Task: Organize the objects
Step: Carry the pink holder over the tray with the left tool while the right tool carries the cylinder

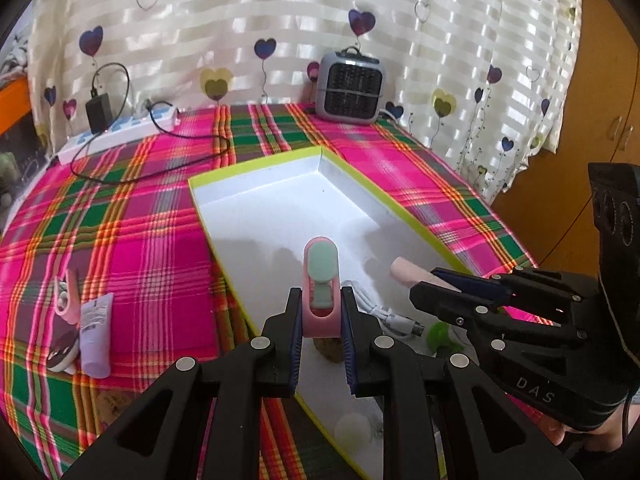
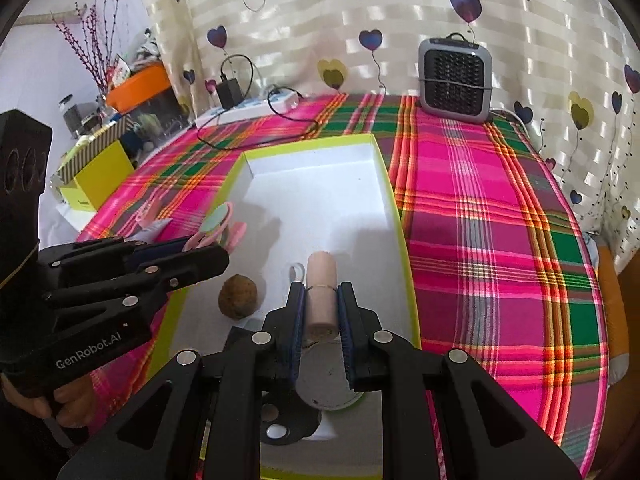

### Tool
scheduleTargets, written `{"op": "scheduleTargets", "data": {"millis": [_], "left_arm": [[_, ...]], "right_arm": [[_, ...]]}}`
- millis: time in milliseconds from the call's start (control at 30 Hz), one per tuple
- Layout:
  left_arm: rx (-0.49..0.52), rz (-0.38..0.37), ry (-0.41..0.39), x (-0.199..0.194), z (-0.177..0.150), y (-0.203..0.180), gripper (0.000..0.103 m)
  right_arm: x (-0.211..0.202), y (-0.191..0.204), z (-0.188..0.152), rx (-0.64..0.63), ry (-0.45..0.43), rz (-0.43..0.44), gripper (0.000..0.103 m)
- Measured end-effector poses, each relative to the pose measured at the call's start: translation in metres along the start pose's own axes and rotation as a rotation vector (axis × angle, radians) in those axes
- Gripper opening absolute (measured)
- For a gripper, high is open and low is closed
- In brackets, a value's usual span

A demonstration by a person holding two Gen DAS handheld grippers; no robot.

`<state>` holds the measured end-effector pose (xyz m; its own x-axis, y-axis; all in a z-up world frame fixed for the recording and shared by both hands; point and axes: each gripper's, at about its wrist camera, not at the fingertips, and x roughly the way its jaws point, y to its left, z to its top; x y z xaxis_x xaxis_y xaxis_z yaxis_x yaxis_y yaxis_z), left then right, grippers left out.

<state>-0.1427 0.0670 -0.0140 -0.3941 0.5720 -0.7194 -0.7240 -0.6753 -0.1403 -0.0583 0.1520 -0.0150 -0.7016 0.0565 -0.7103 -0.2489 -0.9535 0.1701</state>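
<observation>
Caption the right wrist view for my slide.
Right gripper holds a pink cylinder over the white box.

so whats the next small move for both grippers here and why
Probably lower both a little and open over the box. The left hand-held gripper is shut on a pink clip, the right hand-held gripper on a beige tube, both already above the bare floor.

Woven plaid tablecloth (image 1: pixel 132 216), matt white card box (image 1: pixel 280 208) – satiny curtain (image 1: pixel 240 20), smooth pink plastic clip (image 1: pixel 321 292).
</observation>
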Motion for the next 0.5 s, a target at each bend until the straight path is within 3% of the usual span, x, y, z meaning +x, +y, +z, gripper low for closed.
{"op": "scheduleTargets", "data": {"millis": [133,500], "left_arm": [[-0.017,-0.013,0.044,0.011,0.0,0.002,0.016],[-0.014,-0.032,0.066,0.018,0.003,0.001,0.016]], "right_arm": [[0.006,-0.002,-0.001,0.005,0.025,-0.018,0.017],[0.004,0.0,-0.001,0.011,0.026,-0.022,0.018]]}}
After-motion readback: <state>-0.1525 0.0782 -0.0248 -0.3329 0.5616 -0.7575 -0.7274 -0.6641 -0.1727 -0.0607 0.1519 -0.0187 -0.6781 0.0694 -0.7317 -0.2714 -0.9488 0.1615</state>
